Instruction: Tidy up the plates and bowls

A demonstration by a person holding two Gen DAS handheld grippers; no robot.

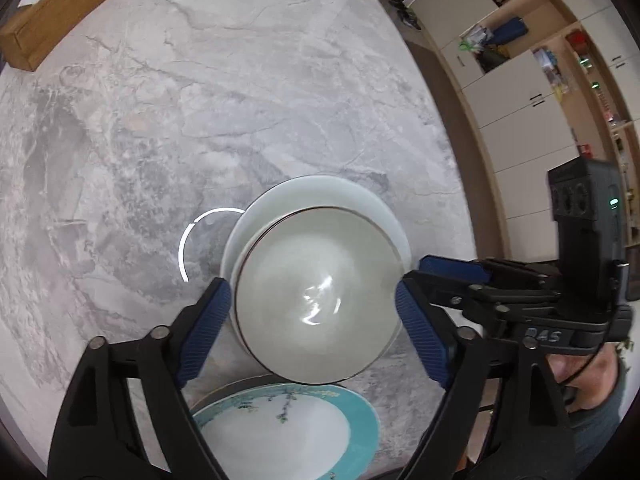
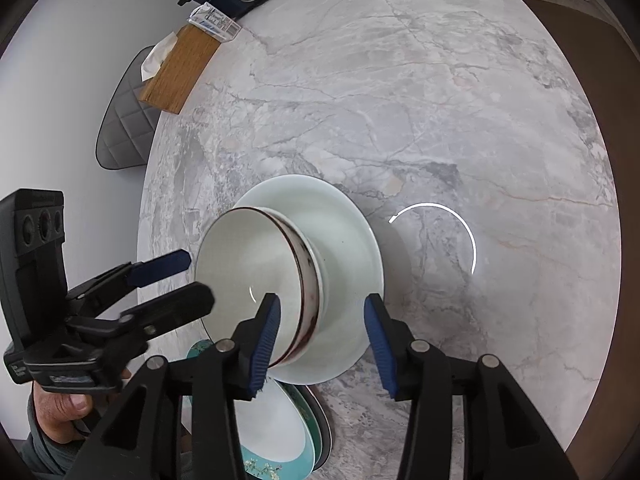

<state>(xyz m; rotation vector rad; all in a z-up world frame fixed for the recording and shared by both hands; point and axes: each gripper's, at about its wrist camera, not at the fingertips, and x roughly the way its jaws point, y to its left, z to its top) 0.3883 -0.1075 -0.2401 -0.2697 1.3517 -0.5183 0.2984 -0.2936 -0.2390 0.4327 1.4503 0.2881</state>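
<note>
Blue-padded left hand-held gripper (image 1: pixel 314 320) straddles bowl (image 1: pixel 316 300), unclamped.

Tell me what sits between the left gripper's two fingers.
The gold-rimmed white bowl, resting on the pale plate, sits between the open left gripper's pads, neither visibly pressing it. The left wrist view shows this.

Polished grey marble-look counter (image 1: pixel 240 100); glossy glazed ceramic bowl (image 1: pixel 320 304) and plates (image 1: pixel 320 192); matt wooden tissue box (image 1: pixel 52 16); ribbed blue pads (image 2: pixel 264 344) on black plastic.
</note>
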